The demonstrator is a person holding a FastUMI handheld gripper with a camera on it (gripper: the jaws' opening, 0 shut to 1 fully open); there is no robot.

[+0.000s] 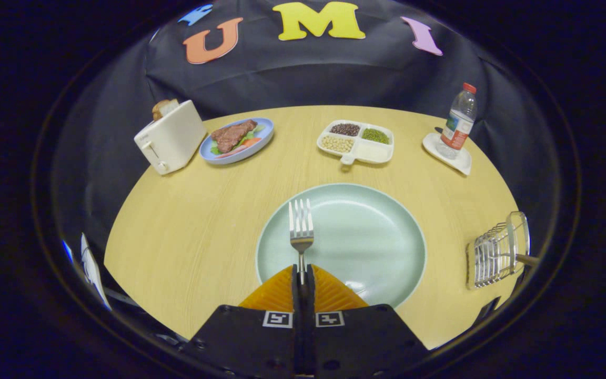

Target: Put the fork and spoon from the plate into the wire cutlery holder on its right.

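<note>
Fork (301,223) clamped by its handle in closed tool (303,273), tines forward over green plate (382,210) on bench (187,221) — grip low, probably for dropping handle-first. Wire cutlery holder (495,255) off right, something's handle — spoon, maybe — sticking out of it.

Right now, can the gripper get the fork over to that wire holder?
Probably yes. The gripper is shut on the fork, its tines out over the green plate. The wire cutlery holder stands to the plate's right, with only bare table between them.
</note>
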